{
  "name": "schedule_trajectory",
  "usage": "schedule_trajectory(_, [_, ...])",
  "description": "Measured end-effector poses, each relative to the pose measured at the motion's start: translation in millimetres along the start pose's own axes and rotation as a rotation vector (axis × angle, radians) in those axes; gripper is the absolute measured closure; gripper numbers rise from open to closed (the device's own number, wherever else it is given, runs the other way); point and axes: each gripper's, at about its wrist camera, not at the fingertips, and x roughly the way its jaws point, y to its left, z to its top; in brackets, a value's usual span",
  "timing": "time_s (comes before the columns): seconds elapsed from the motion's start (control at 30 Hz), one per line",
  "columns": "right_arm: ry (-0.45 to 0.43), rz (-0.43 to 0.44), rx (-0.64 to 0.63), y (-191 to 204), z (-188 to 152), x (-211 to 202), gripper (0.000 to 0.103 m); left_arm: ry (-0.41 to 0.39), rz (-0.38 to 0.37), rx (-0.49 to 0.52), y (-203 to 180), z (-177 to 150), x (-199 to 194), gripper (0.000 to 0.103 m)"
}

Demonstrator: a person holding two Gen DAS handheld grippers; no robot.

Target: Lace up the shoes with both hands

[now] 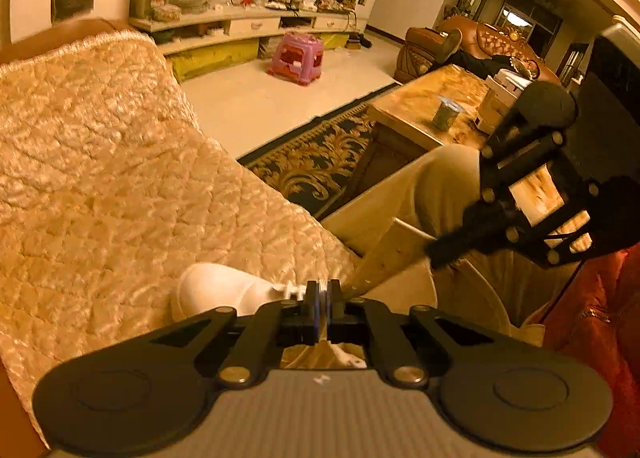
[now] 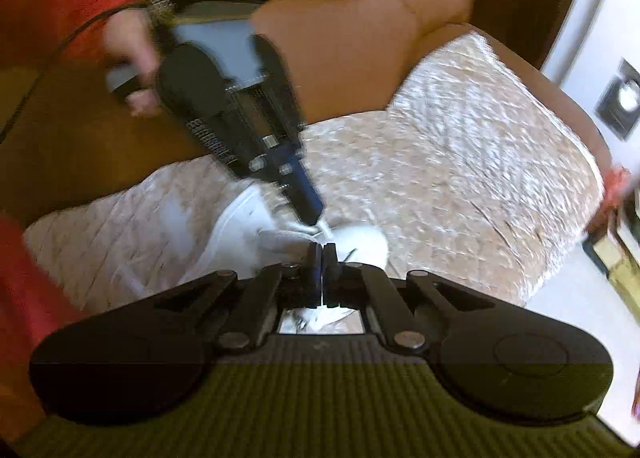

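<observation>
Left gripper [image 1: 322,285] pinching lace [image 1: 289,290], white shoe [image 1: 216,290] just beyond.

The right gripper [image 2: 321,254] sits low in the view with its jaws pressed together, just above a white shoe [image 2: 240,225] that lies on a quilted cream cushion cover [image 2: 460,161]. Whether a lace is pinched between them cannot be told. The left gripper [image 2: 314,213] reaches down from the upper left, blurred, its jaws closed at a white lace [image 2: 326,232] over the middle of the shoe. A hand [image 2: 134,69] with a red sleeve [image 2: 52,5] holds that gripper's handle. Behind the cushion cover rises a brown leather sofa back [image 2: 360,29].
</observation>
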Motion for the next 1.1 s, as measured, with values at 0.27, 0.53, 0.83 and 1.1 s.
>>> schedule_trajectory(0.27, [-0.014,0.083,0.068,-3,-9,-4,0.102,0.092,-0.024,0.012,2,-4,11,0.101])
schedule_trajectory(0.53, [-0.018,0.168,0.241,-19,-3,-9,0.097,0.061,0.013,-0.016,5,-10,0,0.100])
schedule_trajectory(0.83, [-0.025,0.077,-0.240,15,24,1,0.056,0.017,0.043,-0.023,0,-16,-13,0.100])
schedule_trajectory(1.1, [0.359,0.115,-0.596,25,38,62,0.079,-0.021,0.052,-0.028,-3,-15,-16,0.100])
